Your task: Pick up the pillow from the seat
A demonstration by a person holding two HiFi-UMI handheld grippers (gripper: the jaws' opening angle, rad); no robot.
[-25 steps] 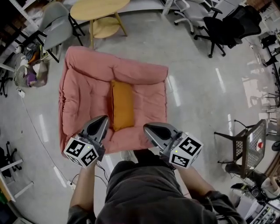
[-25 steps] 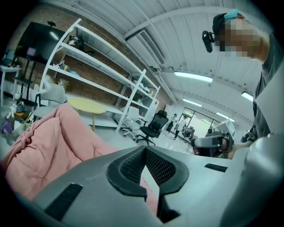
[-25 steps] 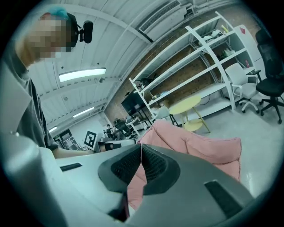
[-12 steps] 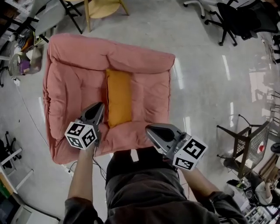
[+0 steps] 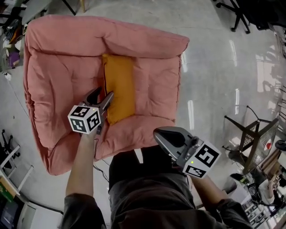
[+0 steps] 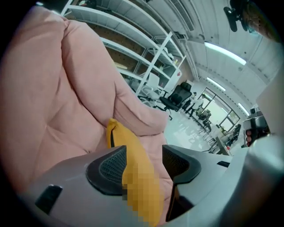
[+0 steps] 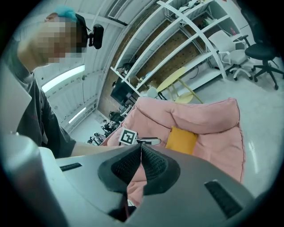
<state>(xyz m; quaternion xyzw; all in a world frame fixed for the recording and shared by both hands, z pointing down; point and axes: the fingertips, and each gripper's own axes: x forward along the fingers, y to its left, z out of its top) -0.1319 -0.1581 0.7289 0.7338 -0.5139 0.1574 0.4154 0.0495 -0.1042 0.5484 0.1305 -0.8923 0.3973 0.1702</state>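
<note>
An orange pillow [image 5: 119,87] lies lengthwise in the middle of the pink padded seat [image 5: 58,71]. My left gripper [image 5: 102,99] reaches over the seat's front to the pillow's near left corner. Its jaws are opening, and in the left gripper view the pillow's edge [image 6: 128,150] runs between the pads, with a gap beside the right pad. My right gripper [image 5: 161,134] hangs shut and empty in front of the seat, close to the person's body. From the right gripper view [image 7: 141,150] I see the pillow [image 7: 182,139] and the left gripper [image 7: 151,141] beside it.
A metal frame chair [image 5: 250,138] stands on the glossy floor to the right. A black office chair [image 5: 241,13] is at the far right. A cable [image 5: 13,96] trails on the floor left of the seat. White shelving [image 6: 146,53] lines the wall behind.
The left gripper has moved forward over the seat to the pillow's near left corner and its jaws have parted. The seat has come closer in view. The right gripper stays shut.
</note>
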